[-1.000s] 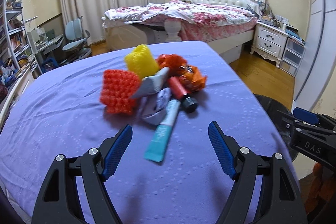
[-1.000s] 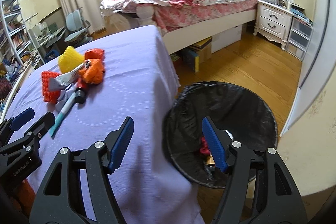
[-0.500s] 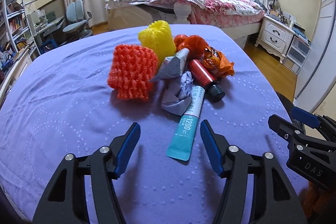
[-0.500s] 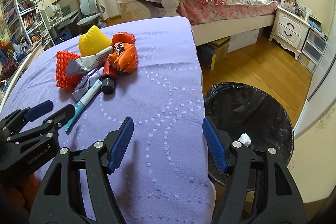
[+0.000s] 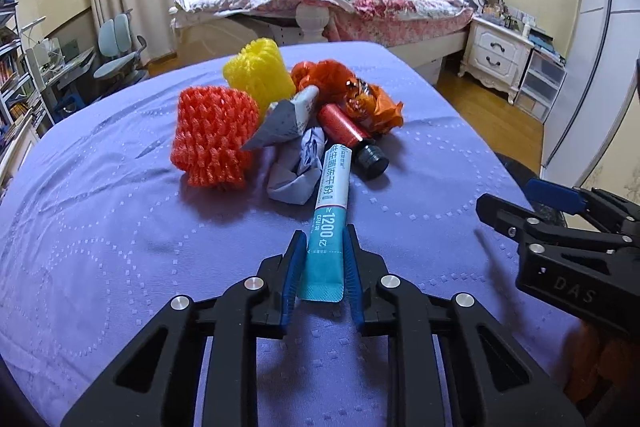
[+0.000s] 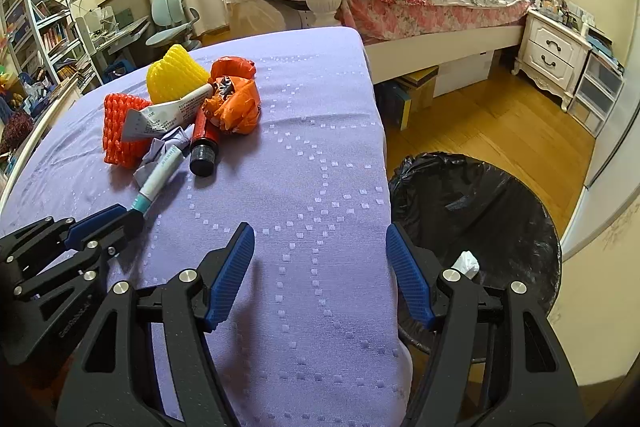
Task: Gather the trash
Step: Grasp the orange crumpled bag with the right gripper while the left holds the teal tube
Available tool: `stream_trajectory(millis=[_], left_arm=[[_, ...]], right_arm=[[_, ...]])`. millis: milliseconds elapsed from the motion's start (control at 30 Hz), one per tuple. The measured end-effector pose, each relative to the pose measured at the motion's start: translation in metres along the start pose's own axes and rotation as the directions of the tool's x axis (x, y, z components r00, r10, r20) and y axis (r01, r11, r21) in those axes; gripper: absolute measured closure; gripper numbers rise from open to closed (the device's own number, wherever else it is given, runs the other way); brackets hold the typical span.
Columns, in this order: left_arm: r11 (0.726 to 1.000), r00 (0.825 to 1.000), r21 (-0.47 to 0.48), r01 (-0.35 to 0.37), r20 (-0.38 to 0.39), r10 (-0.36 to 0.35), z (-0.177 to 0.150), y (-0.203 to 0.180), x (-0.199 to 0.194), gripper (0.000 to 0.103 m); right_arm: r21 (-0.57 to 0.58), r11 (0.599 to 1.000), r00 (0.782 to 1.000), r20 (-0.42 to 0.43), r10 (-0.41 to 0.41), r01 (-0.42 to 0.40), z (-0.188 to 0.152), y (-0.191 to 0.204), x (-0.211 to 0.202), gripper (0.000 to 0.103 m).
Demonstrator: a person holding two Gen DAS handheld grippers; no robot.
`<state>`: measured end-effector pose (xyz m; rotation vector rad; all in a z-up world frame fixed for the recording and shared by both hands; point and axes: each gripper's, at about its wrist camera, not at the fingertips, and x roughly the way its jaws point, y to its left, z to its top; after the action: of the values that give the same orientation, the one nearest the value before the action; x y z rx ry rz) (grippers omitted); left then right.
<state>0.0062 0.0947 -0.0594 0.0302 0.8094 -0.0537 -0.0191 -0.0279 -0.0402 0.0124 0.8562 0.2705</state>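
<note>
Plainly "1200" shows on the teal tube; left hand-held gripper closing on it.

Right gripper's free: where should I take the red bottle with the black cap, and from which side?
Grip the red bottle across its black cap end, coming in from the near, bare-cloth side with the right gripper. It lies flat, cap towards you; the body's far end is hemmed in by orange wrappers and the white tube.

My two black hand-held grippers with blue pads

My left gripper has black plastic skeleton arms, silver round screws and ribbed blue finger pads. My right gripper matches it, with pale raised lettering on its black side plate.
</note>
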Motion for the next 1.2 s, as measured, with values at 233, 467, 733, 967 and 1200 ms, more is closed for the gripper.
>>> stream_trajectory(millis=[233,467,733,967,1200], left_arm=[[0.999,0.999,-0.032,-0.006,0.05,0.008,-0.003,0.008,-0.014,0.081],[0.994,0.996,-0.096,-0.054,0.06,0.06,-0.008,0.032,-0.023,0.081],[0.978,0.991,-0.167,-0.124,0.035,0.132,-0.01,0.069,-0.018,0.081],[0.961,0.982,-0.208,-0.18,0.019,0.188,-0.001,0.101,-0.008,0.081],[0.945,0.979,-0.259,-0.201,-0.009,0.206,0.005,0.129,0.003,0.081]], right_arm=[[-0.009,1.0,1.0,0.008,0.001,-0.001,0.001,0.004,-0.003,0.036],[-0.049,0.999,1.0,0.002,0.022,-0.022,0.004,0.02,0.001,0.036],[-0.065,0.997,0.999,0.011,0.036,-0.036,0.02,0.037,0.012,0.036],[-0.075,0.997,0.999,0.023,0.033,-0.031,0.038,0.051,0.021,0.036],[-0.079,0.996,0.999,0.026,0.033,-0.031,0.059,0.062,0.038,0.036]])
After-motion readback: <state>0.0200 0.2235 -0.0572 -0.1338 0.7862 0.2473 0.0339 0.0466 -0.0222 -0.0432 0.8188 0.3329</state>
